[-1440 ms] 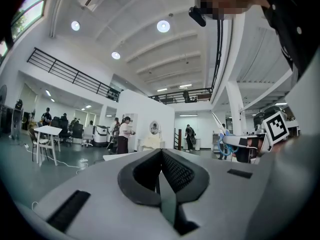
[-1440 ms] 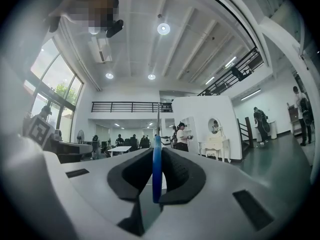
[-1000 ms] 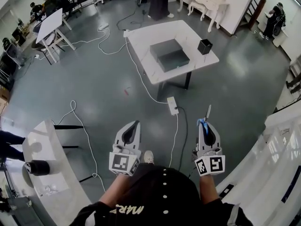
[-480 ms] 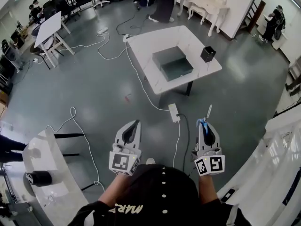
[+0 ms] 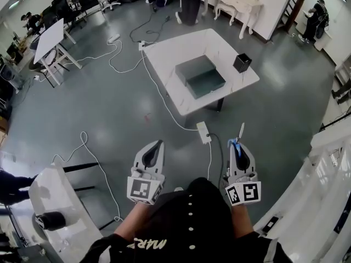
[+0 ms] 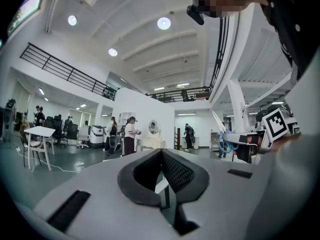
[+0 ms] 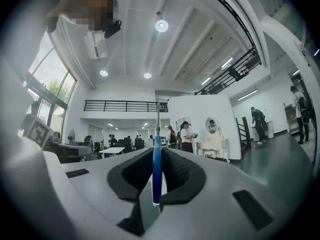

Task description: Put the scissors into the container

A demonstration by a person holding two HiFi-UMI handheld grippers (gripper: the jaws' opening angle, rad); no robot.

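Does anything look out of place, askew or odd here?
Nothing is spilled or damaged. The right tongs grip the scissors by the blue handle, blades pointing ahead. A power strip lies on the floor between the person and the white table, a possible trip hazard.

Right gripper (image 7: 156,156) grips blue-handled scissors (image 7: 157,176) (blade pointing up)

Shows a smooth grey floor (image 5: 109,108) with a soft sheen; gives the table (image 5: 164,45) a smooth white top; leaves the black container (image 5: 241,63) at its right corner matt; pairs glossy blue plastic with bare metal on the scissors (image 7: 157,174); sets matt grey plastic round cross-hatched black pads (image 6: 177,171) on the left gripper (image 6: 161,153).
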